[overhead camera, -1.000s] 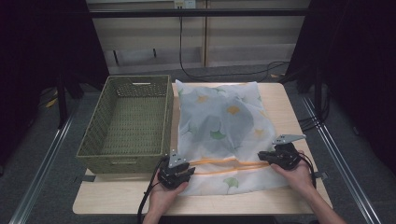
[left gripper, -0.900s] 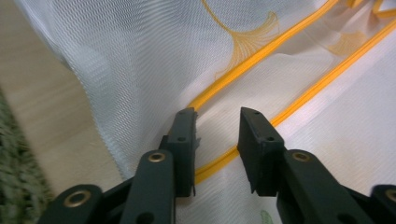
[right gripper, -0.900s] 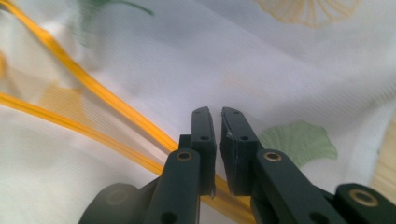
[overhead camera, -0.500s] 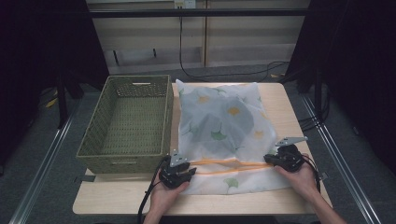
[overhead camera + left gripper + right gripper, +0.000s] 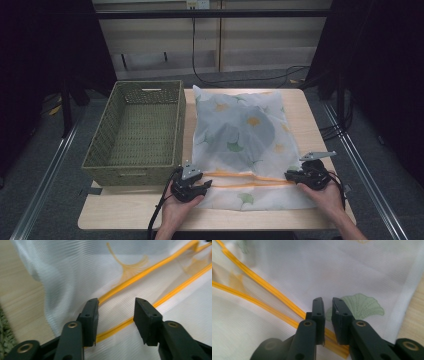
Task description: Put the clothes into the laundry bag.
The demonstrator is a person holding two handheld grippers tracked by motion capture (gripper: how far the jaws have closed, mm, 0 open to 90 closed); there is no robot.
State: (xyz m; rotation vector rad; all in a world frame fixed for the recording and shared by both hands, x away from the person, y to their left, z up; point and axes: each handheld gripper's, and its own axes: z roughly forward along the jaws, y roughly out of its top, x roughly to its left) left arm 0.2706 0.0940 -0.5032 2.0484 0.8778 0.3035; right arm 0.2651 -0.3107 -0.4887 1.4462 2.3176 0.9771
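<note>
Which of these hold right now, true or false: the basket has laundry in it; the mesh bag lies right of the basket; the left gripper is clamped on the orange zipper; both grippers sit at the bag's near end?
1. The basket has laundry in it. False: it is empty.
2. The mesh bag lies right of the basket. True.
3. The left gripper is clamped on the orange zipper. False: its jaws stand apart over the zipper, having just been opening.
4. Both grippers sit at the bag's near end. True: the right gripper is at the zipper's other end.
</note>
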